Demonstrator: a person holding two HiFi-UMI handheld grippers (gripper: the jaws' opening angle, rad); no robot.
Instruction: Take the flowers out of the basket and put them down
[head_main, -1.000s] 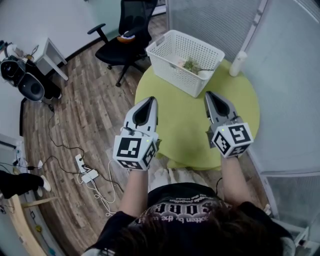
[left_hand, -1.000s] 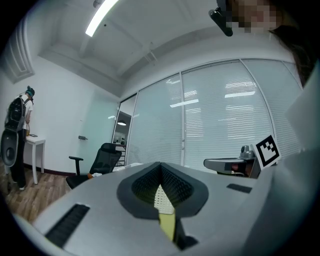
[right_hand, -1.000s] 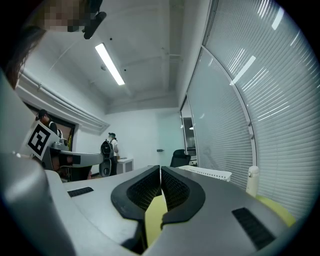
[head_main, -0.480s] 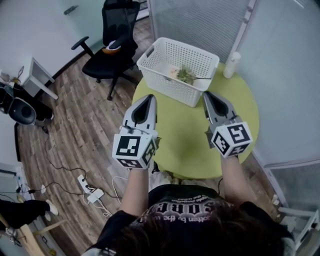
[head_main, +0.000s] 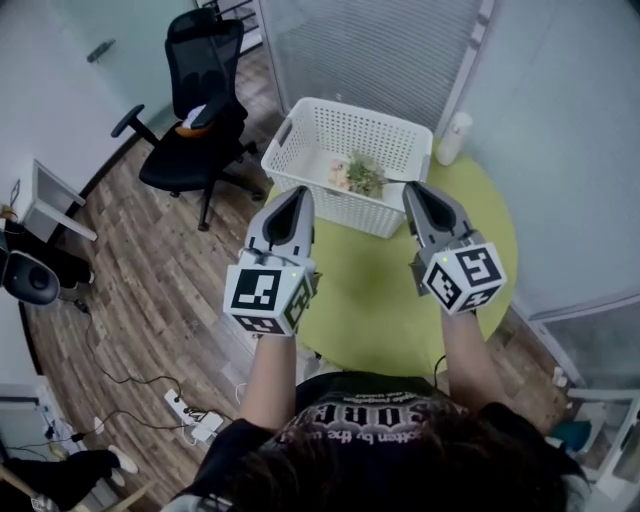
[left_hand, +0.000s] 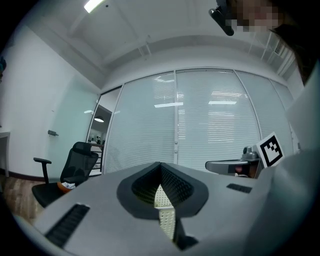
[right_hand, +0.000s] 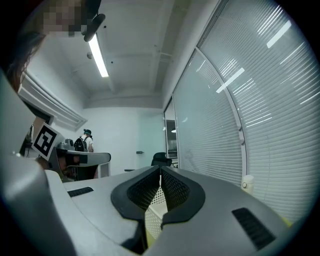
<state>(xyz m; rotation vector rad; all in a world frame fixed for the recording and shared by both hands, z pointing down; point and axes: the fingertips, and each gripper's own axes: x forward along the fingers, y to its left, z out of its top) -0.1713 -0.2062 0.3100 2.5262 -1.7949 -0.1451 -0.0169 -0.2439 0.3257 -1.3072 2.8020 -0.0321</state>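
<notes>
A white lattice basket (head_main: 345, 165) stands at the far side of the round green table (head_main: 390, 290). A small bunch of green and pale flowers (head_main: 361, 176) lies inside it, toward its right. My left gripper (head_main: 297, 195) is shut and empty, its tip just short of the basket's near left wall. My right gripper (head_main: 414, 190) is also shut and empty, near the basket's right corner. In the left gripper view the jaws (left_hand: 160, 167) meet at the tip, with basket lattice (left_hand: 162, 200) showing below them. The right gripper view shows the same for its gripper (right_hand: 160, 172).
A black office chair (head_main: 195, 120) stands on the wood floor to the left of the table. A white cylinder (head_main: 453, 138) stands on the table to the right of the basket. Blinds and glass partitions close the far and right sides. Cables and a power strip (head_main: 190, 425) lie on the floor.
The basket and table have come nearer to both grippers, whose tips now lie close to the basket's near wall. Both grippers stay shut side by side.
</notes>
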